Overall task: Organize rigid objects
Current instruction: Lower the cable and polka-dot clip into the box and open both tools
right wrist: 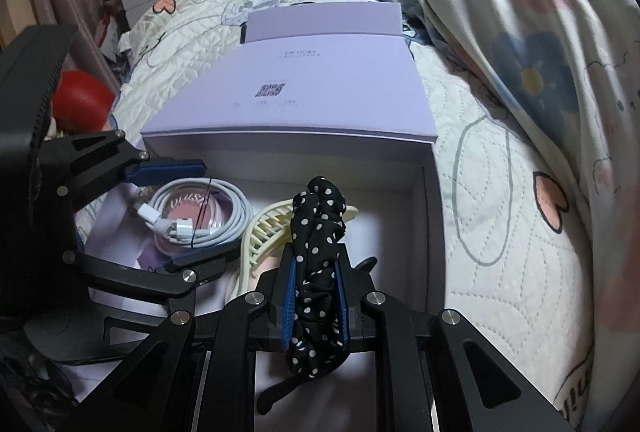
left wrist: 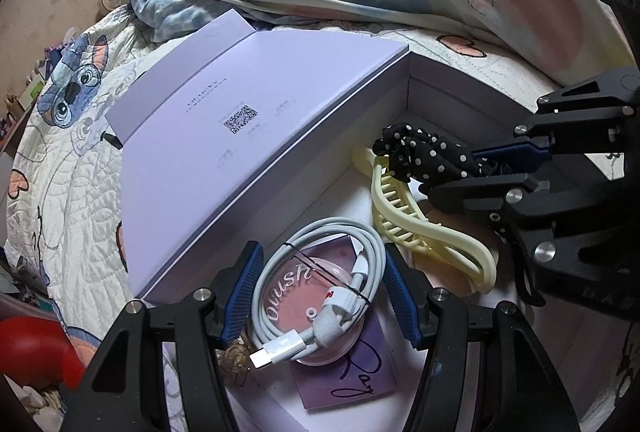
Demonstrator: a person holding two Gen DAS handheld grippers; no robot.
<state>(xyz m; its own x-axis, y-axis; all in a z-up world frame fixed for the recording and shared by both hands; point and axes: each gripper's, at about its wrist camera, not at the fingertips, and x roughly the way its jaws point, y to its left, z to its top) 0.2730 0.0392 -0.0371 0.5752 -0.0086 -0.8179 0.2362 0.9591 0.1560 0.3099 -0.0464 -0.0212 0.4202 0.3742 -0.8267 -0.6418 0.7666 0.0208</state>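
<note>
**Two claws at work over an open box**

On the bed (right wrist: 500, 192), my lilac box (right wrist: 434, 232) lies open. My left claw (left wrist: 320, 288) straddles the coiled white cable (left wrist: 320, 272), jaws apart; my right claw (right wrist: 316, 296) is clamped on a polka-dot scrunchie (right wrist: 318, 228) beside the cream hair clip (left wrist: 420, 228).

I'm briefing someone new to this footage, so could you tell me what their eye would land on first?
Most striking is the black polka-dot scrunchie, pinched in the shut right gripper above the open lavender box on the bed. Inside the box, the left gripper's fingers straddle a coiled white cable lying on a pink blush compact, with a pale yellow hair claw beside it.
</note>
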